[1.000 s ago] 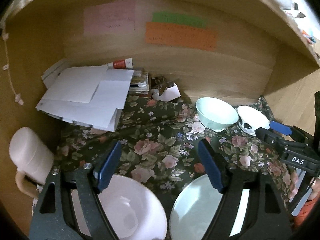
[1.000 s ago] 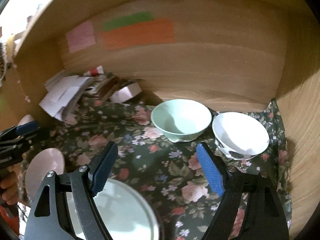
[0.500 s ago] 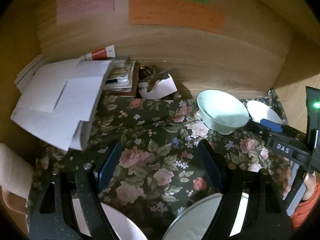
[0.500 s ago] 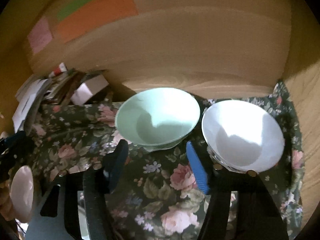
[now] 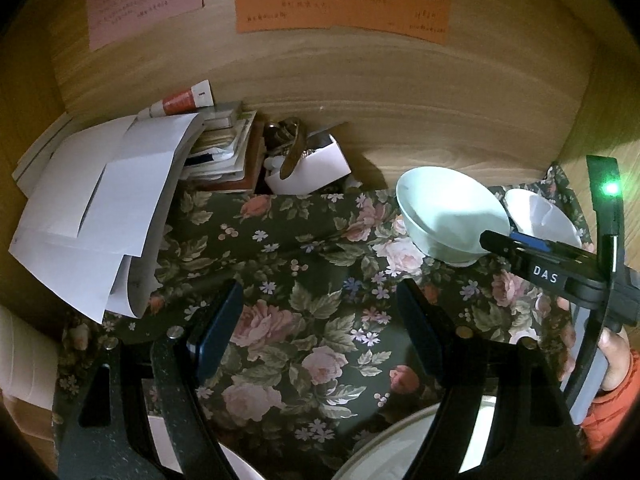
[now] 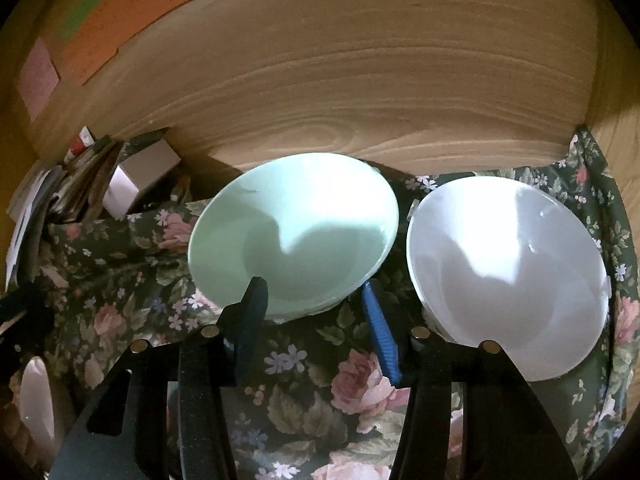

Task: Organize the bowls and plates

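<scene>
A pale green bowl (image 6: 296, 240) and a white bowl (image 6: 504, 272) stand side by side on a floral cloth (image 6: 320, 392) at the back right of a wooden shelf. My right gripper (image 6: 314, 292) is at the green bowl's near rim, its jaws closing: one finger over the bowl's inside, the other outside the wall, pads still apart from it. The left wrist view shows that gripper (image 5: 504, 238) reaching between the green bowl (image 5: 448, 212) and the white bowl (image 5: 536, 212). My left gripper (image 5: 320, 292) hangs open over bare cloth, holding nothing. A pale green plate (image 5: 384, 456) lies under it.
A heap of white papers (image 5: 100, 208) and stacked books fill the back left. A small white box (image 5: 308, 168) stands against the wooden back wall (image 5: 360, 92), which carries coloured notes. A pink cup (image 5: 20, 360) is at the left edge, a white dish (image 5: 240, 468) at the bottom.
Both grippers moved forward and down into the shelf. The right one came up to the green bowl and its jaws narrowed around the rim. The near plates slid toward the left view's bottom edge.
</scene>
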A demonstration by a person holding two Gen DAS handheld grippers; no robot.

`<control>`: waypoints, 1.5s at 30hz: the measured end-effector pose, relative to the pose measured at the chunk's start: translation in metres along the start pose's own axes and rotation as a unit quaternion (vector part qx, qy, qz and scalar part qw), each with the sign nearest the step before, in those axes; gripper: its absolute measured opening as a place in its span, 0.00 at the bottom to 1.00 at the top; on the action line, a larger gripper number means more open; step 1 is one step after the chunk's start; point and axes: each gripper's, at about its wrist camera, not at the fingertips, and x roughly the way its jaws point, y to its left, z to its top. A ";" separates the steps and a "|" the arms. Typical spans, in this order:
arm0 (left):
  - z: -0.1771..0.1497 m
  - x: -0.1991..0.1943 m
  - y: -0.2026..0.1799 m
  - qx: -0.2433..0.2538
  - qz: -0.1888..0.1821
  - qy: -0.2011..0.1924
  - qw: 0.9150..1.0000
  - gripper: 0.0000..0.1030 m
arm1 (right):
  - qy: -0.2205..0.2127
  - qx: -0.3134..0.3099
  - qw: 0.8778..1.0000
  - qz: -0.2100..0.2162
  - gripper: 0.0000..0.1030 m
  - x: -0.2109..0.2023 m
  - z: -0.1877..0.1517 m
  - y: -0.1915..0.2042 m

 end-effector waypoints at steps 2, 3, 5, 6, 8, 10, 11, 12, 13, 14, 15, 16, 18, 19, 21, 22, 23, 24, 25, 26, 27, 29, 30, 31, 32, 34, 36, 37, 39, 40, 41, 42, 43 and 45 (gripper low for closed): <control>0.000 0.003 -0.001 0.002 0.002 0.003 1.000 0.76 | 0.004 0.006 1.000 0.004 0.45 0.005 0.001 -0.002; 0.000 0.003 -0.001 0.002 0.001 0.003 1.000 0.76 | 0.008 0.008 1.000 0.005 0.45 0.007 0.002 -0.002; 0.000 0.004 -0.001 0.001 0.000 0.004 1.000 0.76 | 0.013 0.006 1.000 0.002 0.45 0.012 0.004 -0.001; -0.001 0.004 -0.002 0.000 0.000 0.005 1.000 0.76 | 0.016 0.006 1.000 0.003 0.45 0.014 0.005 -0.001; 0.000 0.006 -0.002 0.000 -0.001 0.006 1.000 0.76 | 0.032 0.006 0.999 0.006 0.45 0.026 0.008 0.000; 0.000 0.007 -0.003 0.000 -0.002 0.006 1.000 0.76 | 0.037 0.005 0.999 0.008 0.43 0.029 0.008 0.000; 0.000 0.007 -0.003 0.000 -0.001 0.007 1.000 0.76 | 0.041 0.007 0.999 0.011 0.43 0.032 0.009 0.000; 0.000 0.007 -0.003 0.000 -0.001 0.007 1.000 0.76 | 0.044 0.008 0.999 0.013 0.41 0.036 0.009 0.000; 0.000 0.007 -0.003 0.000 -0.001 0.007 1.000 0.76 | 0.046 0.008 0.999 0.013 0.37 0.038 0.010 -0.001; -0.001 0.008 -0.003 0.000 -0.001 0.008 1.000 0.76 | 0.049 0.006 0.999 0.013 0.35 0.042 0.011 -0.001; -0.001 0.009 -0.003 0.000 -0.001 0.009 1.000 0.76 | 0.052 0.003 0.999 0.014 0.31 0.045 0.012 -0.002; -0.001 0.010 -0.003 -0.001 -0.001 0.010 1.000 0.76 | 0.060 -0.002 0.998 0.020 0.27 0.049 0.012 -0.002; -0.001 0.012 -0.003 -0.002 -0.001 0.014 1.000 0.76 | 0.064 -0.006 0.998 0.024 0.24 0.050 0.012 -0.001; -0.001 0.013 -0.002 -0.003 0.000 0.016 1.000 0.76 | 0.066 -0.017 0.997 0.025 0.22 0.050 0.011 0.002; -0.001 0.016 -0.002 -0.005 0.000 0.021 1.000 0.76 | 0.067 -0.038 0.997 0.025 0.22 0.049 0.008 0.008; -0.002 0.018 -0.002 -0.007 0.001 0.023 1.000 0.76 | 0.068 -0.049 0.996 0.026 0.22 0.048 0.006 0.013; -0.002 0.020 -0.001 -0.008 0.002 0.025 1.000 0.76 | 0.069 -0.057 0.996 0.029 0.22 0.047 0.004 0.016; -0.002 0.021 -0.001 -0.009 0.003 0.028 1.000 0.76 | 0.073 -0.065 0.995 0.035 0.22 0.046 0.002 0.020; -0.002 0.022 -0.001 -0.010 0.003 0.031 0.999 0.76 | 0.077 -0.068 0.994 0.042 0.22 0.043 -0.001 0.021; -0.002 0.023 -0.001 -0.011 0.003 0.033 0.999 0.76 | 0.081 -0.070 0.993 0.049 0.22 0.041 -0.004 0.022; -0.002 0.024 0.000 -0.011 0.004 0.036 0.999 0.76 | 0.085 -0.072 0.992 0.055 0.22 0.038 -0.008 0.024; -0.002 0.027 -0.001 -0.011 0.004 0.043 0.999 0.76 | 0.091 -0.080 0.991 0.065 0.22 0.033 -0.014 0.026; -0.003 0.029 -0.002 -0.011 0.004 0.048 0.999 0.76 | 0.093 -0.082 0.990 0.067 0.22 0.031 -0.017 0.028; -0.003 0.032 -0.003 -0.010 0.004 0.053 0.999 0.76 | 0.095 -0.084 0.989 0.070 0.22 0.030 -0.019 0.029; -0.003 0.035 -0.005 -0.007 0.005 0.060 0.998 0.76 | 0.098 -0.085 0.989 0.074 0.22 0.029 -0.020 0.030; -0.004 0.041 -0.009 0.000 0.006 0.072 0.997 0.76 | 0.104 -0.083 0.988 0.083 0.23 0.023 -0.025 0.027; -0.005 0.048 -0.013 0.004 0.007 0.086 0.996 0.76 | 0.107 -0.078 0.987 0.093 0.25 0.019 -0.027 0.025; -0.005 0.052 -0.015 0.007 0.005 0.093 0.996 0.76 | 0.105 -0.074 0.987 0.093 0.25 0.017 -0.027 0.023; -0.005 0.057 -0.018 0.010 0.003 0.104 0.995 0.76 | 0.097 -0.074 0.988 0.090 0.25 0.011 -0.028 0.019; -0.006 0.060 -0.020 0.012 0.002 0.109 0.994 0.76 | 0.092 -0.075 0.989 0.088 0.25 0.010 -0.028 0.018; -0.006 0.063 -0.022 0.014 0.001 0.113 0.994 0.75 | 0.087 -0.075 0.990 0.087 0.25 0.008 -0.028 0.017; -0.006 0.065 -0.023 0.016 0.001 0.116 0.993 0.73 | 0.083 -0.075 0.990 0.087 0.25 0.007 -0.026 0.016; -0.006 0.068 -0.025 0.017 0.003 0.120 0.993 0.71 | 0.080 -0.074 0.990 0.087 0.25 0.004 -0.025 0.010; -0.006 0.075 -0.027 0.018 0.004 0.128 0.992 0.69 | 0.078 -0.070 0.990 0.091 0.25 0.004 -0.022 0.006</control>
